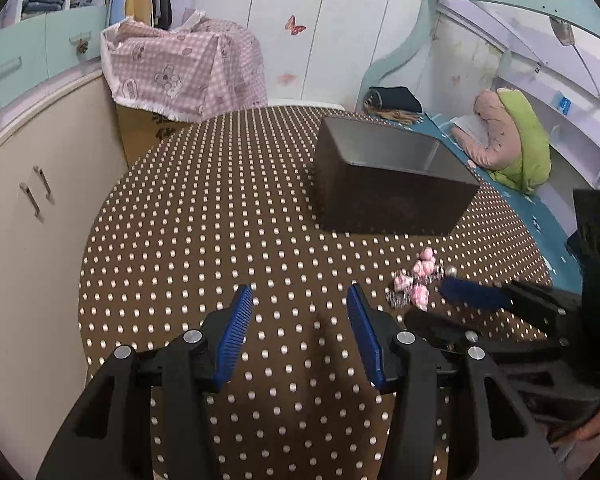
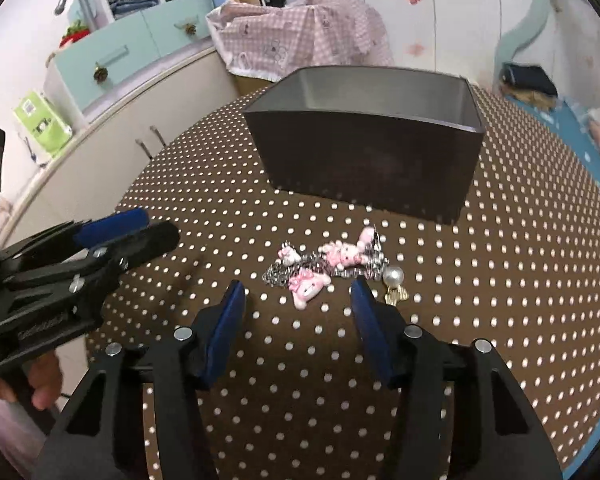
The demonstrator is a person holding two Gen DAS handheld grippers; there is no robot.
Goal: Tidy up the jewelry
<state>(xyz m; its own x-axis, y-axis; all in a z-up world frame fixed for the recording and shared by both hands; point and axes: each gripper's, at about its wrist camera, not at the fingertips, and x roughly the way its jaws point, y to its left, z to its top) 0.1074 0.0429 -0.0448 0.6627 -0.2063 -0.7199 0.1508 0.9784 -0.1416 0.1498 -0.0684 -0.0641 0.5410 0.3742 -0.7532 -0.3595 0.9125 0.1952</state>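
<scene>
A heap of jewelry (image 2: 324,266) lies on the brown polka-dot table (image 2: 500,280): a silvery chain with pink cartoon charms, a pearl (image 2: 393,276) and a gold piece beside it. My right gripper (image 2: 298,292) is open, just in front of the heap, empty. A dark open box (image 2: 364,160) stands behind the heap. In the left wrist view the heap (image 1: 414,280) lies to the right, the box (image 1: 388,188) beyond it. My left gripper (image 1: 300,304) is open and empty over bare tablecloth. The right gripper's blue pad (image 1: 474,294) reaches the heap from the right.
A cream cabinet (image 1: 40,200) stands left of the table. A pink checked cover (image 1: 184,68) drapes a carton behind it. A blue bed (image 1: 540,216) with a soft toy lies to the right. The left gripper (image 2: 112,236) shows at the left of the right wrist view.
</scene>
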